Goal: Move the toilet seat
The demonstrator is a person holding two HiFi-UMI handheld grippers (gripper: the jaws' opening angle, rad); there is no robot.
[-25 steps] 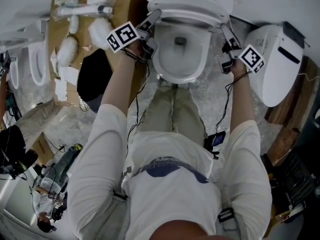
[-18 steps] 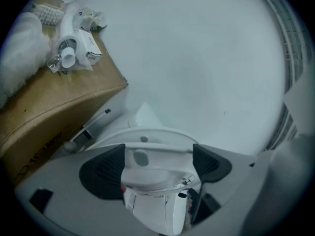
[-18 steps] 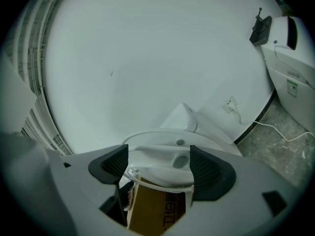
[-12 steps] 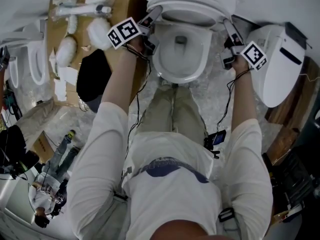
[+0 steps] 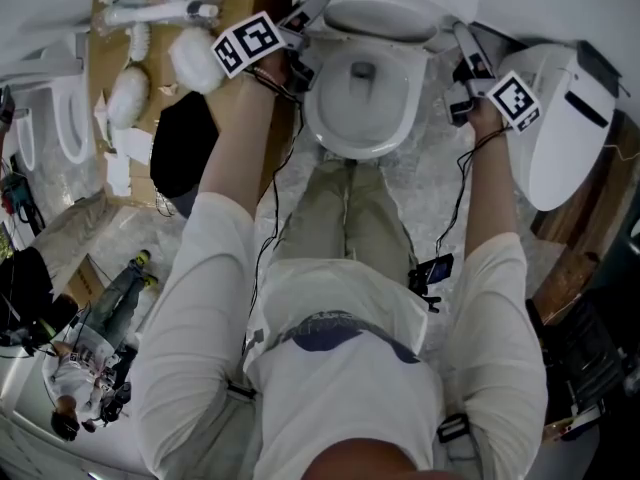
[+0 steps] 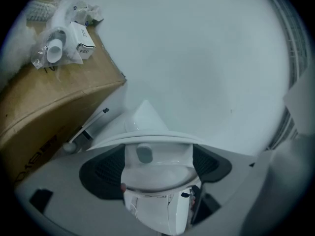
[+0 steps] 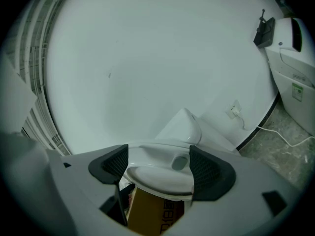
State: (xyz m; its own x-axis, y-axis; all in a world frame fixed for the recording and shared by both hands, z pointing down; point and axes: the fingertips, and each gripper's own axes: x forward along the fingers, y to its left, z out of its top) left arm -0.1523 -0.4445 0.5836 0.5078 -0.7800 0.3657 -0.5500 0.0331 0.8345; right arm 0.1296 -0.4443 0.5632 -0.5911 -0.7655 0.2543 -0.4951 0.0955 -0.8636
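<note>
The white toilet seat is tilted up over the open bowl, close to the tank. My left gripper holds its left edge and my right gripper holds its right edge. In the left gripper view the seat fills the gap between the two black pads, and the left gripper is shut on it. The right gripper view has the same look: the seat rim is pinched by the right gripper. The tank stands just behind.
A second white toilet lies on the floor at the right. A cardboard box with bagged parts sits at the left, with a black bag beside it. Another toilet is at the far left. A wall socket and cable are behind the tank.
Both grippers have moved away from me toward the tank, carrying the seat. The seat now stands steeper and more of the bowl shows.
</note>
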